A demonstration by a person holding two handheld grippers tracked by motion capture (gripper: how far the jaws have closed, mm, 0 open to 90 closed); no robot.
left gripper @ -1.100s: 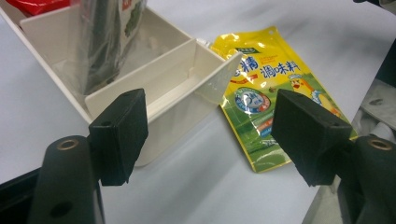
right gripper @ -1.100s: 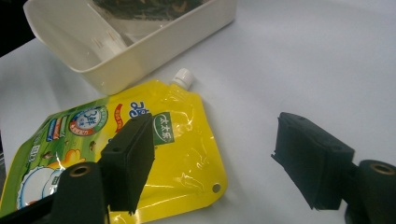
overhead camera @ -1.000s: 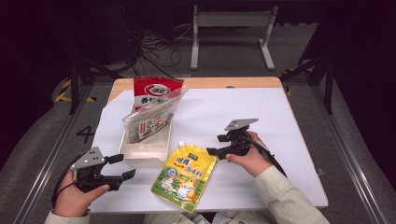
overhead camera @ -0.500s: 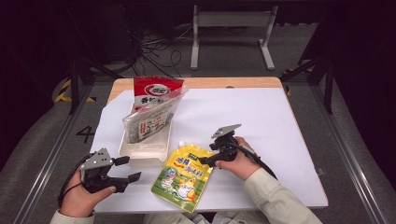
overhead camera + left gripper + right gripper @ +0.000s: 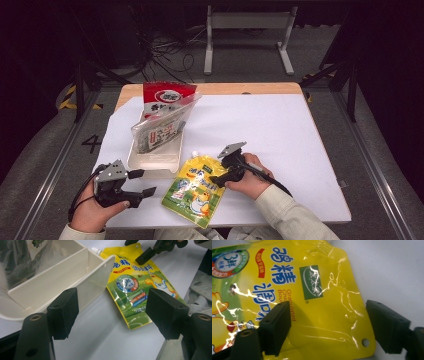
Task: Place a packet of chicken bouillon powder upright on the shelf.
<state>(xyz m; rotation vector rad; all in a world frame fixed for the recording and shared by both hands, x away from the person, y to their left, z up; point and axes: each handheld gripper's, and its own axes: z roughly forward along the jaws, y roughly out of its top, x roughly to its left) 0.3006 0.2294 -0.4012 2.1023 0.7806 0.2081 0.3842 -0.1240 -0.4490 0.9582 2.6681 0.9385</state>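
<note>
The yellow pouch (image 5: 197, 189) lay flat on the table (image 5: 280, 130) beside the tray (image 5: 150, 159), and the right gripper (image 5: 218, 178), fingers wide and holding nothing, needed to straddle its top edge before squeezing.

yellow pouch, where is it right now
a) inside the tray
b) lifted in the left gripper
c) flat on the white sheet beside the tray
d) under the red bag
c: the yellow pouch lies flat on the white sheet, next to the tray, with the right gripper open over its edge.
</note>
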